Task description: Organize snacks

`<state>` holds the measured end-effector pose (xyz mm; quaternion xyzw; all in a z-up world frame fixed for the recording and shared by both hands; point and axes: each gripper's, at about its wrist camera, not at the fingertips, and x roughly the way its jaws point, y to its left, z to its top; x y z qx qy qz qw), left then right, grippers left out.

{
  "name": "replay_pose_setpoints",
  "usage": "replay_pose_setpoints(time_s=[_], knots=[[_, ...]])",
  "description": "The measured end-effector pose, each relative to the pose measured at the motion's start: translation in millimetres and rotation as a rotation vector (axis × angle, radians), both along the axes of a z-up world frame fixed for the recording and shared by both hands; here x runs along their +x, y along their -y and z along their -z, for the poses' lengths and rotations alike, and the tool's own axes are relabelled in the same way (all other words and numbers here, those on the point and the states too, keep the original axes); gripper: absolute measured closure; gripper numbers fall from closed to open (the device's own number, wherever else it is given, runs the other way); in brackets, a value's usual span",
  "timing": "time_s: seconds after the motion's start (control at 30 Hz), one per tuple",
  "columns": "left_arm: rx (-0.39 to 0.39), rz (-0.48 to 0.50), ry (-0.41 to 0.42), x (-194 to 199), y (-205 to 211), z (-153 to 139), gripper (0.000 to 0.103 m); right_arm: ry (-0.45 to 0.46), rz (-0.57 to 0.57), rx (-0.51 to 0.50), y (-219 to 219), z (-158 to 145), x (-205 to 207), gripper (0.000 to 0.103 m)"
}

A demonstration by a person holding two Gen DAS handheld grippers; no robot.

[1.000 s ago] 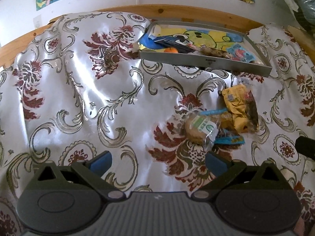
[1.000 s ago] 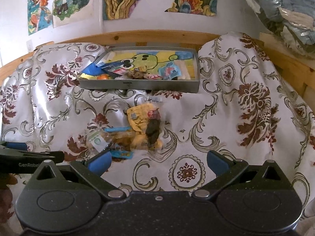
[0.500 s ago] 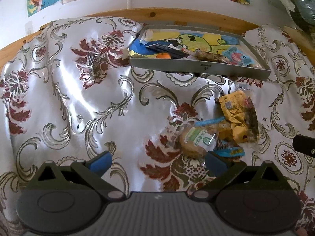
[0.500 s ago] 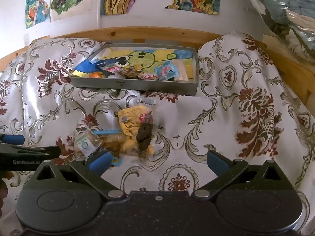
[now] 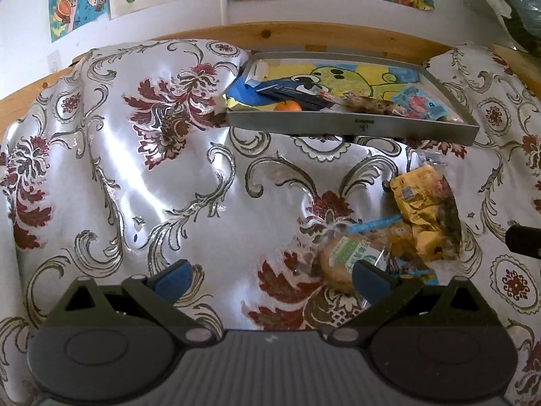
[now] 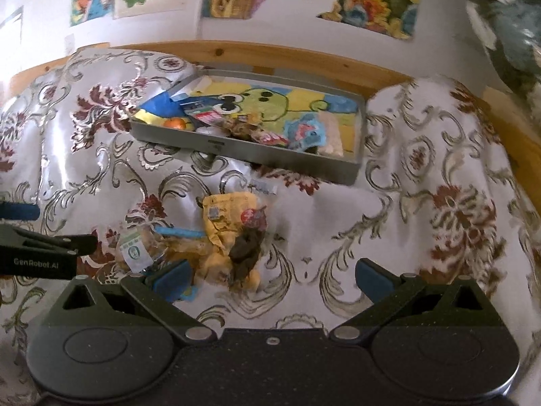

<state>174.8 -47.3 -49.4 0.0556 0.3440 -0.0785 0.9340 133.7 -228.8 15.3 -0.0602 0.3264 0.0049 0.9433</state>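
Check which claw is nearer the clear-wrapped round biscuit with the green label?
Left. The left claw has one open finger tip overlapping the clear-wrapped round biscuit. The right claw, also open, sits off to the biscuit's right.

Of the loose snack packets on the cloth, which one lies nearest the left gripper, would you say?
The clear-wrapped round pastry with the green-and-white label: it lies right at the open left gripper's right fingertip, while the crumpled yellow packet lies nearer the grey tray.

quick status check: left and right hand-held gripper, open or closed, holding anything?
Left hand-held gripper: open, holding nothing; its right finger is near the round cake packet.
Right hand-held gripper: open, holding nothing, above the cloth.
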Motion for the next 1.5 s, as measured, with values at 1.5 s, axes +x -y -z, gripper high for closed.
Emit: replay_pose_setpoints(time_s=[1.5], knots=[[-0.183,0.223,-0.119,44.9,21.8,36.5,0.025,-0.054,-0.395,-0.134,-40.1,44.6,35.2,0.001]])
